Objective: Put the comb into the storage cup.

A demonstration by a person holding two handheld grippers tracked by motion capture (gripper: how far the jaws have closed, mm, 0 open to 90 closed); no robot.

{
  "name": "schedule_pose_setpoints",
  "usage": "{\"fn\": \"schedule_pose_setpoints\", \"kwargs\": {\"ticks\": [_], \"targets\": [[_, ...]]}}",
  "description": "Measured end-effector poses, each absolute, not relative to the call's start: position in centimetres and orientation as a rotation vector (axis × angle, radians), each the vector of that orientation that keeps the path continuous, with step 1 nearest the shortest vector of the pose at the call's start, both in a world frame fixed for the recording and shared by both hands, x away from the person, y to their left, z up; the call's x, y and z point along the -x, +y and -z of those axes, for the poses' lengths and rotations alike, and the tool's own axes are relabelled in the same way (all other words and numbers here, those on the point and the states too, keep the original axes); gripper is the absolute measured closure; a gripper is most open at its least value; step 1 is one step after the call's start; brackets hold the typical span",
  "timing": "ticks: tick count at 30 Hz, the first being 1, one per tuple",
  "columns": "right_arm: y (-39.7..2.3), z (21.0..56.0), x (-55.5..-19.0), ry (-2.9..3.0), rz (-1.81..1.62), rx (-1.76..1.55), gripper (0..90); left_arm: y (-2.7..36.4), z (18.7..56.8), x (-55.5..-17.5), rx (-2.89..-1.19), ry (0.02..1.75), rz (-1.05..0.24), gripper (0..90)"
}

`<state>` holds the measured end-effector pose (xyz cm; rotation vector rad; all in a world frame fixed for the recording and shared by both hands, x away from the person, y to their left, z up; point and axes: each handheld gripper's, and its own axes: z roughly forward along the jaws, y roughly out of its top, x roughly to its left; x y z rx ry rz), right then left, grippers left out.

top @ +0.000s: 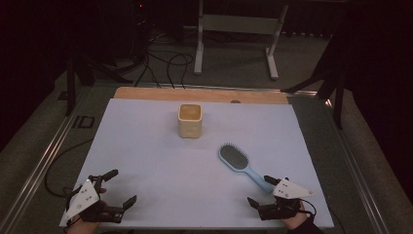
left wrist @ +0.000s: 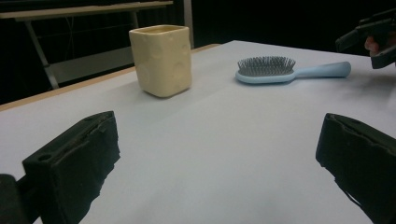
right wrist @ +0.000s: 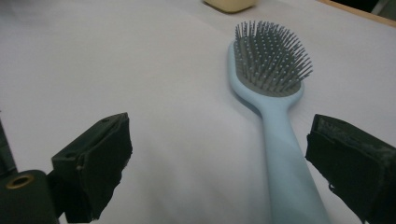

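Overhead view faces forward; both low claw views share the hairbrush.

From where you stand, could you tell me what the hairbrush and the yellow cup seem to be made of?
The hairbrush looks like smooth, light blue moulded plastic with a soft sheen; its grey bristles stand as thin stiff pins, probably plastic too. The yellow cup seems matte, with rounded corners and shallow dimples in its walls: perhaps silicone or glazed ceramic, I cannot tell which.

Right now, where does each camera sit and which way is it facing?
High view: above the near table edge, looking forward and down; both hands with tools, left tool, right tool.
Left gripper view: low over the white table, facing the cream square cup.
Right gripper view: along the light-blue plastic hairbrush.
All three share the brush.
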<state>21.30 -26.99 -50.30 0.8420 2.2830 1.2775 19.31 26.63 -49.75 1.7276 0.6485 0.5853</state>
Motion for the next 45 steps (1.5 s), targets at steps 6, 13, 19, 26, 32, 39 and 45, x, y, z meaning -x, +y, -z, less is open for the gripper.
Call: {"fn": "schedule_pose_setpoints", "kwargs": {"ticks": [6,13,19,26,32,39,45], "targets": [[-26.8,50.1,-21.1,2.296,-1.282,-0.827,6.7,26.6,49.7,-19.3,-1.732,0.644,-0.587,0.0],[-26.8,49.9,-21.0,2.292,-1.286,-0.825,6.7,26.6,49.7,-19.3,-1.723,0.641,-0.584,0.0],[-26.6,49.5,-20.8,2.297,-1.286,-0.802,6.7,26.6,49.7,-19.3,-1.722,0.641,-0.585,0.0],[-26.4,48.9,-20.4,2.304,-1.301,-0.791,6.7,26.5,49.7,-19.3,-1.728,0.642,-0.586,0.0],[-26.3,48.2,-20.1,2.296,-1.308,-0.768,6.7,26.6,49.7,-19.3,-1.726,0.643,-0.583,0.0],[-26.3,46.7,-19.7,2.31,-1.322,-0.744,6.7,26.6,49.7,-19.3,-1.727,0.646,-0.582,0.0],[-26.3,45.4,-19.5,2.289,-1.295,-0.728,6.8,26.6,49.7,-19.3,-1.726,0.645,-0.581,0.0]]}}
